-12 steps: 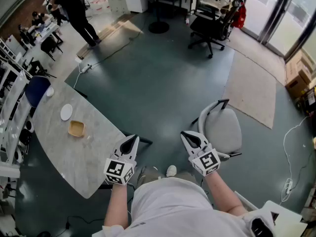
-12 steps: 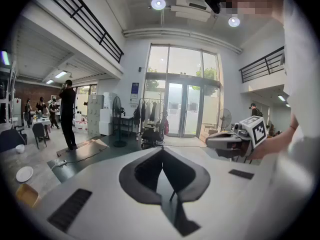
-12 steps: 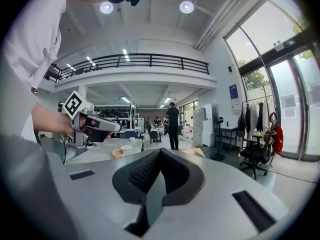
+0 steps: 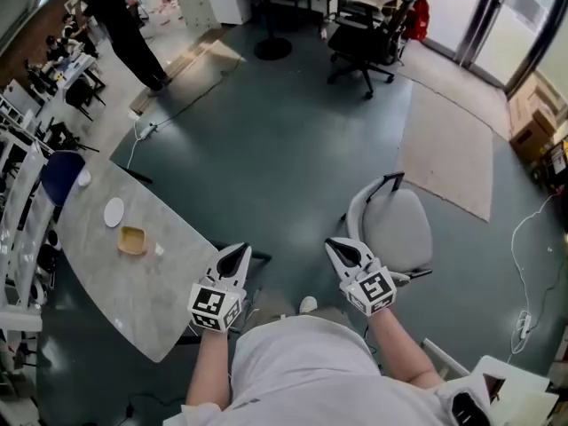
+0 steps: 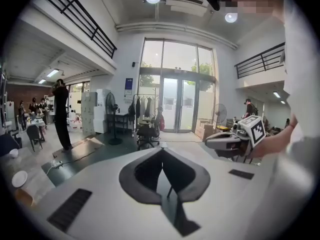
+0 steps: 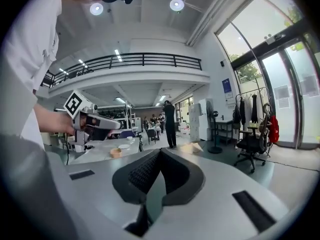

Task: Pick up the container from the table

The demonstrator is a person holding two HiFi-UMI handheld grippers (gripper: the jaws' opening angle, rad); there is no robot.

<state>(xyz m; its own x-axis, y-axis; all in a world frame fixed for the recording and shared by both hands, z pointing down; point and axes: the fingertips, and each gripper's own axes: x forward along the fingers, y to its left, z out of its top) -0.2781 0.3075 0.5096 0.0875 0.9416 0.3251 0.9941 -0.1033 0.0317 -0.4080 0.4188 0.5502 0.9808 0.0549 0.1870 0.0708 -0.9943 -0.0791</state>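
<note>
A small tan container (image 4: 132,240) sits on the pale marble-look table (image 4: 142,300) at the left, next to a white plate (image 4: 114,211). From the right gripper view the container (image 6: 116,153) shows far off, beyond the left gripper (image 6: 102,123). Both grippers hang in the air in front of the person's body, well to the right of the container. The left gripper (image 4: 239,250) is shut with nothing in it, jaw tips meeting (image 5: 162,151). The right gripper (image 4: 334,243) is also shut and empty (image 6: 160,151).
A grey office chair (image 4: 398,229) stands just right of the right gripper. A blue chair (image 4: 60,174) is at the table's far end, and a black chair (image 4: 364,47) and a beige rug (image 4: 448,149) lie across the floor. A person in black (image 4: 120,29) stands far left.
The head view has shifted a little, so the table and chair sit slightly differently in frame. Both grippers hold the same place and stay shut.
</note>
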